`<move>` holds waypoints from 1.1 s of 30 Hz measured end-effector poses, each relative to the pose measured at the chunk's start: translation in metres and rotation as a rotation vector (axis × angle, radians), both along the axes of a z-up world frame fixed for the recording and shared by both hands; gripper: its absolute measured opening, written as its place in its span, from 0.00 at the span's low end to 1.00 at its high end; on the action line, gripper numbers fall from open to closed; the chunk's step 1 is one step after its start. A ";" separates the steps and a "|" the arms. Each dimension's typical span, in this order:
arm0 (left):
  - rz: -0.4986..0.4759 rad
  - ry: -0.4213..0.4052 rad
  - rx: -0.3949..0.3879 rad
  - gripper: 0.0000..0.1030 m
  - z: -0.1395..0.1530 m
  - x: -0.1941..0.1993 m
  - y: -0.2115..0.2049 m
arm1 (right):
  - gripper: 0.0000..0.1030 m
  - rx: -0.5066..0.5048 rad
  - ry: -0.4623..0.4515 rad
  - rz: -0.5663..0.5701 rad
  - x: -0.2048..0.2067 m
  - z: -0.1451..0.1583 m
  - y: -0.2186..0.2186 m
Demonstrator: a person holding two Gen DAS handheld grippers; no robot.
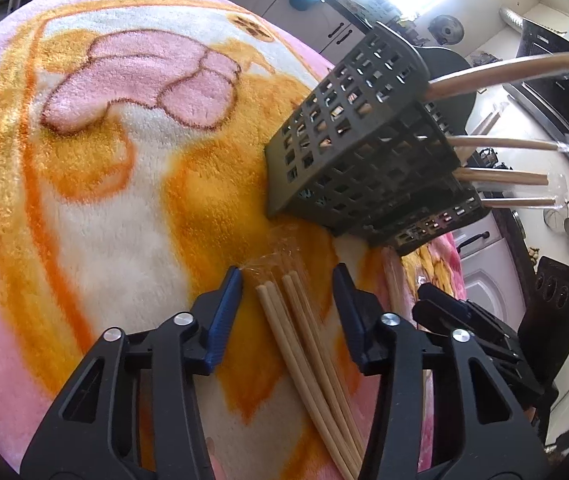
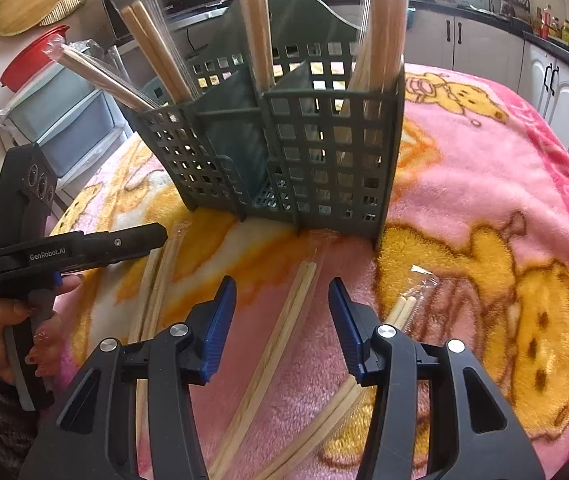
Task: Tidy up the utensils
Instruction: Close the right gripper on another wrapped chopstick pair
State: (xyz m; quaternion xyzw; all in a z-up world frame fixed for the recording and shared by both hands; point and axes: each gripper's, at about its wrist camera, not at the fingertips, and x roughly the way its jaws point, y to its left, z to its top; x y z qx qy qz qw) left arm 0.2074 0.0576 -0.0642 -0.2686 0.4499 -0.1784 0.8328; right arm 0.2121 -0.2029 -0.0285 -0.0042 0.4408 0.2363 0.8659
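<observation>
Pale wooden chopsticks [image 1: 304, 344], clear-wrapped, lie before dark slotted caddy [image 1: 356, 160].

You had a fuzzy blanket [image 1: 104, 168] under everything — pink with orange-yellow and white cartoon patches, brown outlines, brown dots on the yellow. The utensil caddy [image 2: 296, 152] was dark grey-green, a grid of square holes. Chopsticks [image 1: 308, 344] were pale tan wood in clear wrap. Both grippers were black with blue pads [image 2: 220, 320] — silver screw heads on top.
</observation>
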 end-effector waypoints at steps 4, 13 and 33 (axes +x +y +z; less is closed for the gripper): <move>0.009 0.006 -0.002 0.25 -0.002 0.002 0.004 | 0.45 0.000 0.025 -0.015 0.009 -0.006 0.005; 0.019 0.013 -0.021 0.12 -0.010 0.002 0.016 | 0.45 -0.006 0.069 -0.074 0.028 -0.020 0.012; 0.039 -0.017 -0.059 0.05 -0.004 -0.009 0.030 | 0.07 0.041 0.040 -0.068 0.037 -0.014 0.012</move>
